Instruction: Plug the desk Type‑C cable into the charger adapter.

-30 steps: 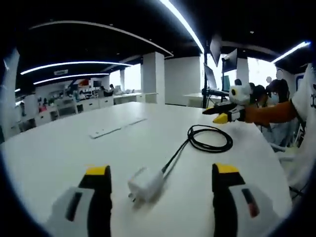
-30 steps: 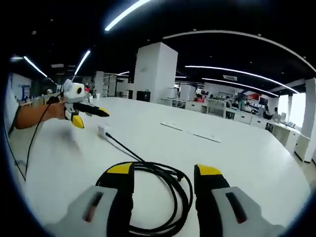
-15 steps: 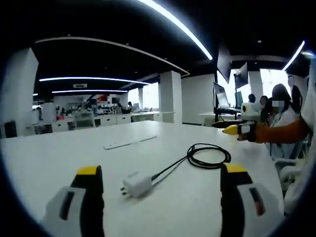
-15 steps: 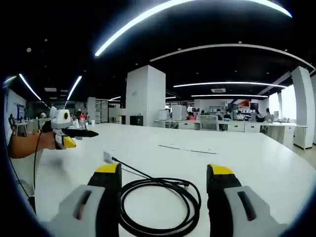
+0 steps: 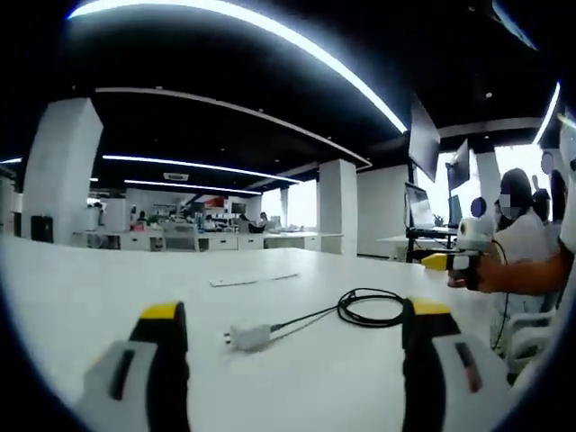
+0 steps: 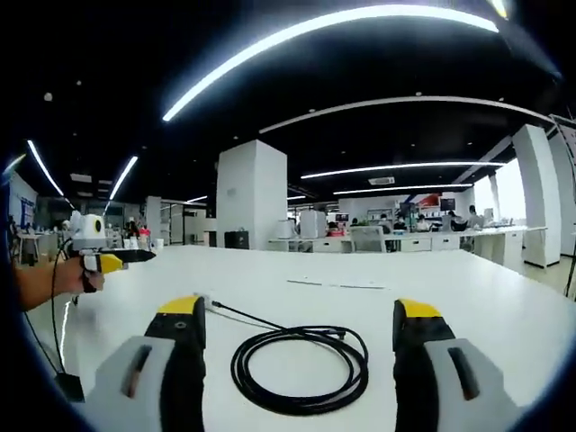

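Black Type-C cable lies on the white desk top, most of it wound into a loose round coil with 1 straight run leading off to the small white charger adapter. In the left gripper view the adapter lies on its side between the 2 yellow-tipped jaws of the left gripper, its metal prongs pointing left, the cable meeting its right end; whether the plug is fully seated there is too small to tell. The coil lies beyond it, to the right. The left gripper's jaws stand wide apart, holding nothing and clear of the adapter. In the right gripper view the coil rests between the jaws of the right gripper, also spread wide and holding nothing; the adapter at the far end of the straight run is mostly hidden behind the left jaw tip. A flat white strip lies farther back on the desk. Each gripper appears small in the other's view, held in a hand, its jaws hard to make out.
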`<action>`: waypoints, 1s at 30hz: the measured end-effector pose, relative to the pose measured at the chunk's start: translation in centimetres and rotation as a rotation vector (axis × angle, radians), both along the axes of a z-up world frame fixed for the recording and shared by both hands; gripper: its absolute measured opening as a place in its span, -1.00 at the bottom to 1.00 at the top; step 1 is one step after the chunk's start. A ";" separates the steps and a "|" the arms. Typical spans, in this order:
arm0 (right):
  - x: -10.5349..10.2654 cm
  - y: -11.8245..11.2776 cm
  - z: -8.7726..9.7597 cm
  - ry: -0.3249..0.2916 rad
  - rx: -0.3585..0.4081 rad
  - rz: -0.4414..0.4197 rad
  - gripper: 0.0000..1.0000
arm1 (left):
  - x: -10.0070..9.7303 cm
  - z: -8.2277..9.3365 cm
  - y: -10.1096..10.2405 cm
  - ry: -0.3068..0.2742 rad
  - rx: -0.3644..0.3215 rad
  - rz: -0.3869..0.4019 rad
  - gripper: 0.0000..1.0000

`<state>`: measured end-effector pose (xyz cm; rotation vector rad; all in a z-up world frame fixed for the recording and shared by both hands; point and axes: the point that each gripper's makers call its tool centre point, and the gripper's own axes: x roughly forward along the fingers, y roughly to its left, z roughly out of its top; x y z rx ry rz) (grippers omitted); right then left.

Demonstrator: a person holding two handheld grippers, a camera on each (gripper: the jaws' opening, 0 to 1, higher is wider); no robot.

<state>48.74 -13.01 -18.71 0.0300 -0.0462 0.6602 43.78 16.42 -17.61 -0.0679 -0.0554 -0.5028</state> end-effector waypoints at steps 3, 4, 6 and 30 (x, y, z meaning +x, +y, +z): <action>-0.5 -0.4 0.0 -0.003 0.020 -0.014 0.87 | -0.9 0.0 0.4 -0.015 -0.014 0.022 0.99; -0.6 -0.5 0.0 -0.001 0.023 -0.018 0.88 | -1.1 -0.1 0.5 -0.014 -0.014 0.031 0.99; -1.1 -0.7 0.0 -0.002 0.028 -0.023 0.95 | -1.4 -0.4 0.8 -0.010 -0.020 0.044 0.99; -4.6 -0.3 -1.1 -0.012 0.004 -0.040 1.00 | -4.7 -1.0 1.2 -0.020 -0.059 0.134 0.99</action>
